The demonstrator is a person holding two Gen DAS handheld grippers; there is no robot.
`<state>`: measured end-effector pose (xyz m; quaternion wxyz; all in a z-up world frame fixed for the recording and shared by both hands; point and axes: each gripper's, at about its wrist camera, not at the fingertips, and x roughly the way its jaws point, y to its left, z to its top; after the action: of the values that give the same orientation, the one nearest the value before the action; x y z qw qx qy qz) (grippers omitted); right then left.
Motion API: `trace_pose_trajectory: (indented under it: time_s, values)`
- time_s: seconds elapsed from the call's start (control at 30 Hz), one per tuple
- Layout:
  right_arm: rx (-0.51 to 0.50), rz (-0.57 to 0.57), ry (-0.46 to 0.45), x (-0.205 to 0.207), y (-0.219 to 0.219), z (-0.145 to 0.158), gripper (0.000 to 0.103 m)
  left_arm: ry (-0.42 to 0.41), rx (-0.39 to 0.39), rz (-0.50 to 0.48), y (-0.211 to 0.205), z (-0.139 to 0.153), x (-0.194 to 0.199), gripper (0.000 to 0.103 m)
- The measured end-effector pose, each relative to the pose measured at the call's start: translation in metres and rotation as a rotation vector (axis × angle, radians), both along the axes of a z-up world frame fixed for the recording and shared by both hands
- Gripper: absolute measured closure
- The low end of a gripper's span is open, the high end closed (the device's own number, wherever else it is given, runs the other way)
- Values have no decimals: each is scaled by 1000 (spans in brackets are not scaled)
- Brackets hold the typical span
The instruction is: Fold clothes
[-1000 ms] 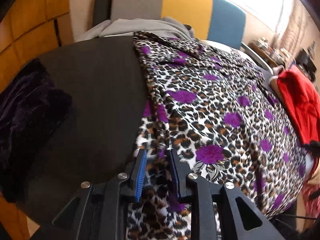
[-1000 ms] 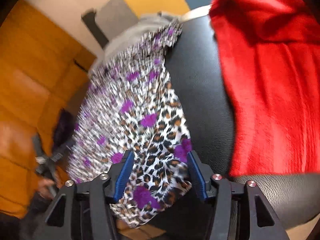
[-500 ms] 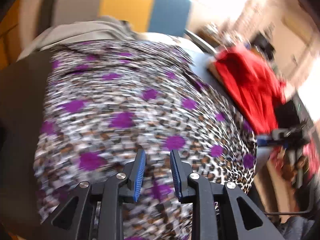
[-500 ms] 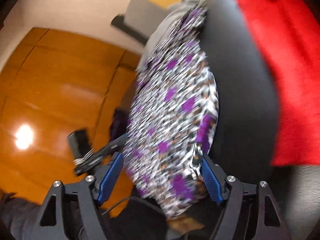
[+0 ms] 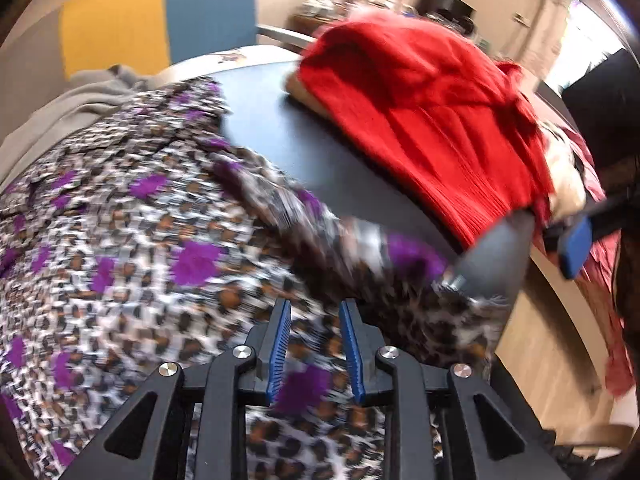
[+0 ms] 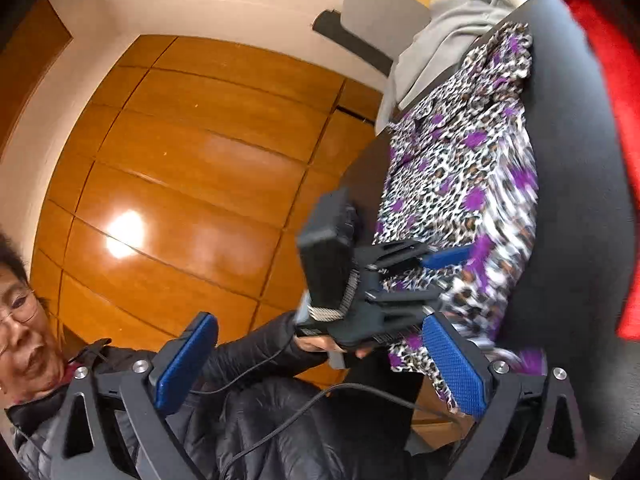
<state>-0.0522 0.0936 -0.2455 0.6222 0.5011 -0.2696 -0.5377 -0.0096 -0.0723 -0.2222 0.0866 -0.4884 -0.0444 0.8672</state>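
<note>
The leopard-print garment with purple blotches (image 5: pixel 132 240) lies spread over the dark, smooth tabletop (image 5: pixel 304 140), filling the left wrist view from 7 to 11 o'clock; a folded-over band of it runs from the centre toward 4 o'clock. The left hand-held gripper (image 5: pixel 316 344) sits at 6 o'clock in that view, its two blue-padded fingers (image 5: pixel 278 344) a narrow gap apart with the print cloth showing between and beneath them. The picture is blurred, so I cannot tell whether the pads pinch the cloth.

In the right wrist view the right hand-held gripper (image 6: pixel 320 364) spans the bottom from 7 to 5 o'clock, released, and its jaws are opening. Its blue textured pads (image 6: pixel 454 364) stand far apart with no cloth pressed between them; the garment's near edge (image 6: pixel 460 208) hangs just behind the pad at 5 o'clock. The left hand-held gripper (image 6: pixel 436 276) appears at centre, reaching onto the garment and carried by a hand (image 6: pixel 332 346) in a dark puffy sleeve (image 6: pixel 248 364).

A bright red knitted garment (image 5: pixel 432 120) lies on the tabletop at 1 to 3 o'clock in the left wrist view, apart from the print cloth. A grey soft garment (image 5: pixel 80 100) lies at 10 o'clock, touching the print's far edge. Behind it stands a chair back of grey, yellow and blue panels (image 5: pixel 160 20). Glossy orange wooden panelling (image 6: pixel 180 184) fills the left of the right wrist view.
</note>
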Motion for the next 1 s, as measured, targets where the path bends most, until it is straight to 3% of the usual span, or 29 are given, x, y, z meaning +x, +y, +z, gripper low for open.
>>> trace_pose_trajectory:
  time_s: [0.07,0.2,0.27,0.37,0.47,0.57,0.73,0.83,0.9,1.0]
  values:
    - [59,-38,-7,0,7,-14,0,6,6,8,-5,5,2,78]
    - [210,-134,3,2,27,-43,0,8,-64,-1,-3,6,4,78]
    - [341,-200,71,4,33,-47,0,6,-82,0,-1,3,6,78]
    - [498,-262,248,17,33,-34,6,13,-47,60,-17,3,27,78]
    - [546,-277,386,30,16,-20,13,17,55,210,-61,9,65,77]
    - [595,-285,487,39,-3,-15,13,50,86,425,-122,17,122,75]
    - [552,-200,488,45,-51,-20,13,45,82,789,-215,12,235,73]
    - [546,-97,508,53,-93,-22,13,35,117,871,-237,-3,267,73]
    - [563,-49,527,58,-118,-24,13,45,189,873,-240,-11,284,73]
    - [627,-15,546,61,-143,-30,13,49,235,810,-231,-21,280,72]
